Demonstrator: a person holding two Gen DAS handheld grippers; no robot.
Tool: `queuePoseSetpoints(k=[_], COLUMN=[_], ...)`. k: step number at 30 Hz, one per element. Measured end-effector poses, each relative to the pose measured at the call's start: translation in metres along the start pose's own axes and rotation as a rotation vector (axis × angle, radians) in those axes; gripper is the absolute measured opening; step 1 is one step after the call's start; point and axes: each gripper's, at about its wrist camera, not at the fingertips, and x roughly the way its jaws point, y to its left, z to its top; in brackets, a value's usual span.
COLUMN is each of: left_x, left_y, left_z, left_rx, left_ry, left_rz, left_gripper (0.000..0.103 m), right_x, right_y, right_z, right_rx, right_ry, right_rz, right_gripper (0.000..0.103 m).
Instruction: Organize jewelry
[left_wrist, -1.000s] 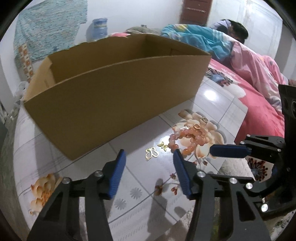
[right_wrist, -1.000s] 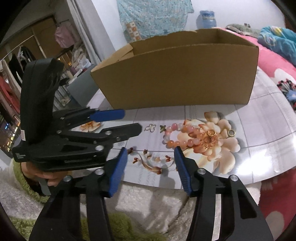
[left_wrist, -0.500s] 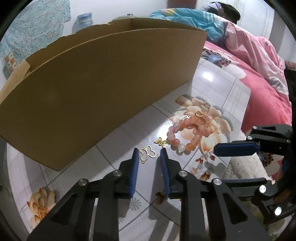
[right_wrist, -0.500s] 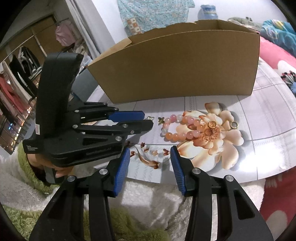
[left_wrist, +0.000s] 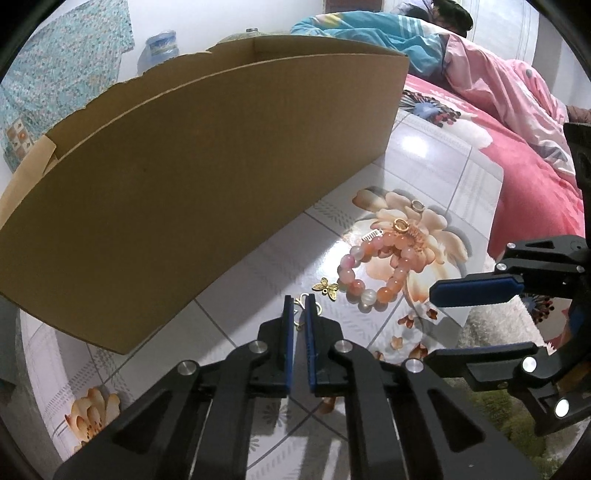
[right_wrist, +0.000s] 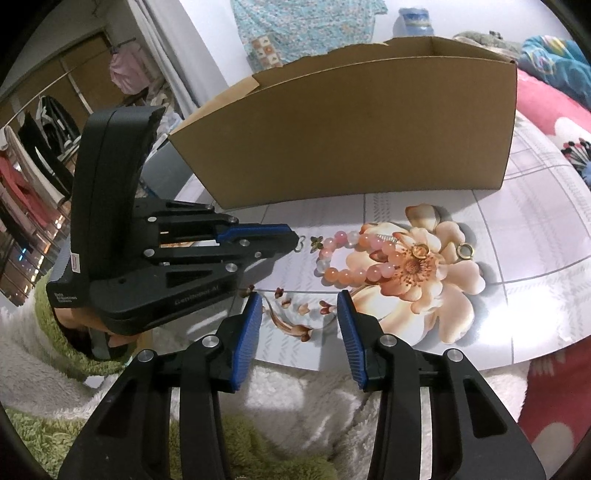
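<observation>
The left gripper (left_wrist: 300, 306) has its blue pads pinched together on a gold butterfly-outline charm (left_wrist: 303, 300), whose thin wire loops poke out between and just past the fingertips; the jaws have just been closing onto it. The charm lies low against the glossy floral tabletop (left_wrist: 229, 291). Just beside it rests a smaller solid gold butterfly charm (left_wrist: 325, 287), and next to that a pink-and-orange bead bracelet (left_wrist: 373, 269) lying over the printed flower. Two gold rings sit further along the same flower: one (left_wrist: 400, 224) touching the bracelet, the other (left_wrist: 417, 205) a little beyond it, apart.

The right gripper (right_wrist: 300, 310) hovers near the table's front edge with its jaws parted and nothing between them (only the printed brown buds of the tabletop show in the gap). From its view the left gripper (right_wrist: 295, 242) reaches in from the left, its tips at the charm.

An open cardboard box (left_wrist: 192, 158) stands on the table behind the jewelry. A pink floral blanket (left_wrist: 532, 192) covers the bed beyond the table.
</observation>
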Motion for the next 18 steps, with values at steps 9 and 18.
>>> queuePoseSetpoints(k=[9, 18], left_x=[-0.007, -0.015], left_y=[0.007, 0.022], left_z=[-0.008, -0.019], left_rx=[-0.025, -0.109], left_ry=[0.005, 0.008], left_rz=[0.018, 0.030], left_gripper=[0.005, 0.006], right_x=[0.008, 0.033], right_y=[0.006, -0.002], right_z=[0.003, 0.018], right_rx=[-0.031, -0.046], right_ry=[0.016, 0.036], right_rz=[0.023, 0.017], right_gripper=[0.035, 0.027])
